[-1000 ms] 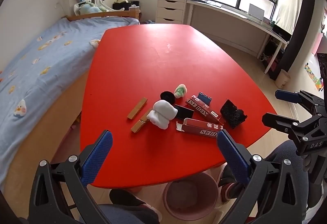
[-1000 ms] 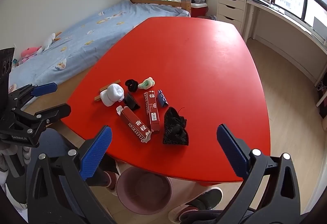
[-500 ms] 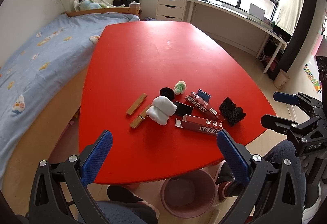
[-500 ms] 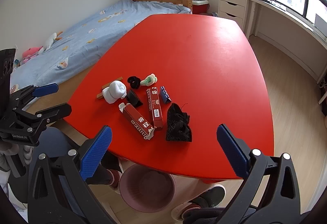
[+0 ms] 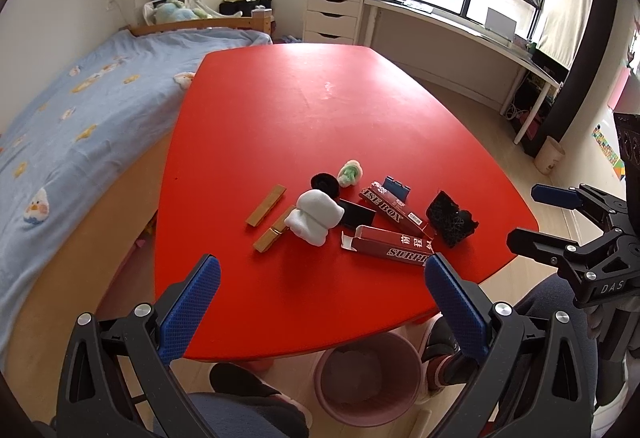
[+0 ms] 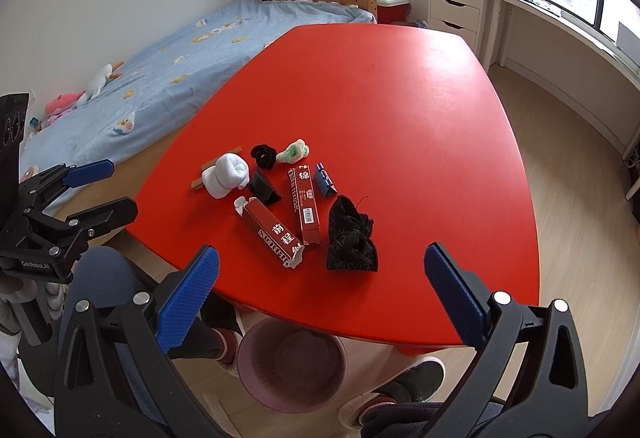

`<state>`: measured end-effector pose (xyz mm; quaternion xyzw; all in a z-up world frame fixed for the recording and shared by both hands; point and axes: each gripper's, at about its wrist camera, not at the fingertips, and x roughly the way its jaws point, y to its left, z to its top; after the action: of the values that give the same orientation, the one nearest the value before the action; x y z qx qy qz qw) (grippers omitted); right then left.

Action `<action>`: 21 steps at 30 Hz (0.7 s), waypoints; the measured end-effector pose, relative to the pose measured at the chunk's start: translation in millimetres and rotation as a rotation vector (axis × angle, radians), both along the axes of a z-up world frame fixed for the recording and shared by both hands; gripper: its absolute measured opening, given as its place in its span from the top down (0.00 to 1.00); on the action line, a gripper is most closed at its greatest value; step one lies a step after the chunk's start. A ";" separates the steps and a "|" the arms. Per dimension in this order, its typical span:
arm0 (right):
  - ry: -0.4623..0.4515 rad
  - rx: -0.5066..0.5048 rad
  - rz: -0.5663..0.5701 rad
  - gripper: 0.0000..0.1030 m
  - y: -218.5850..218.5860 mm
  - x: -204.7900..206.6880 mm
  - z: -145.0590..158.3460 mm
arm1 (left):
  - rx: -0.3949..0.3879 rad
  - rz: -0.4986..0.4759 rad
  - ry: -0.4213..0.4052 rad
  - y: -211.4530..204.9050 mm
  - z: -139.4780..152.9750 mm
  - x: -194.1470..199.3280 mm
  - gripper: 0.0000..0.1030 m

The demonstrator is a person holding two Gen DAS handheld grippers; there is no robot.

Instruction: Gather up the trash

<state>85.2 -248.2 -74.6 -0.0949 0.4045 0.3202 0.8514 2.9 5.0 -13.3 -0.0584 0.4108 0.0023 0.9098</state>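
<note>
A cluster of trash lies near the front of the red table: a white wad, two dark red cartons, a black mesh lump, a black ring, a green-white wad, a small blue piece, two wooden sticks. A pink bin stands on the floor under the table's front edge. My left gripper is open and empty, above the table's front edge. My right gripper is open and empty, likewise held back from the trash.
A bed with a blue cover runs along the table's left side. A white drawer unit and a long desk stand by the windows. The person's knees and shoes are beside the bin.
Both grippers have drawn slightly back and up, so the trash sits a little farther off and the bin shows more. Nothing on the table has moved.
</note>
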 end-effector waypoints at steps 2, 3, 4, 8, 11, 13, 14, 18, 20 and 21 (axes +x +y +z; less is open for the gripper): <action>0.002 0.002 0.000 0.03 -0.7 -1.0 -0.5 | -0.001 0.002 0.001 0.5 0.5 0.3 0.05; 0.004 0.002 -0.001 0.03 -0.6 -1.0 -1.3 | 0.000 0.002 0.000 0.5 0.5 0.1 0.05; 0.006 0.003 -0.002 0.03 -0.4 -0.7 -1.1 | -0.001 0.001 0.001 0.6 0.8 0.3 0.05; 0.009 0.003 -0.002 0.03 -1.1 -1.1 -2.3 | -0.001 0.001 0.001 0.4 0.7 0.2 0.05; 0.008 0.004 -0.002 0.03 -1.0 -0.4 -2.3 | -0.002 0.001 0.000 0.4 1.1 0.1 0.05; 0.009 0.005 -0.002 0.03 -1.0 -0.3 -2.2 | -0.001 0.000 0.001 0.4 1.1 0.1 0.05; 0.010 0.006 -0.001 0.03 -1.1 -1.1 -2.5 | -0.001 -0.001 0.001 0.3 1.4 -0.3 0.05; 0.010 0.004 -0.001 0.03 -0.2 -1.0 -2.9 | -0.002 -0.001 0.001 0.5 2.1 -0.7 0.05; 0.010 0.002 0.002 0.03 0.2 -2.9 -4.1 | -0.002 -0.001 0.002 0.4 1.8 -0.4 0.05; 0.011 0.001 0.004 0.03 0.7 -4.2 -4.9 | -0.004 -0.002 0.002 0.8 2.0 -1.0 0.05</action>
<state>81.1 -247.6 -79.5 -0.0933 0.4086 0.3225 0.8487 1.8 5.7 -11.3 -0.0600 0.4116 0.0008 0.9094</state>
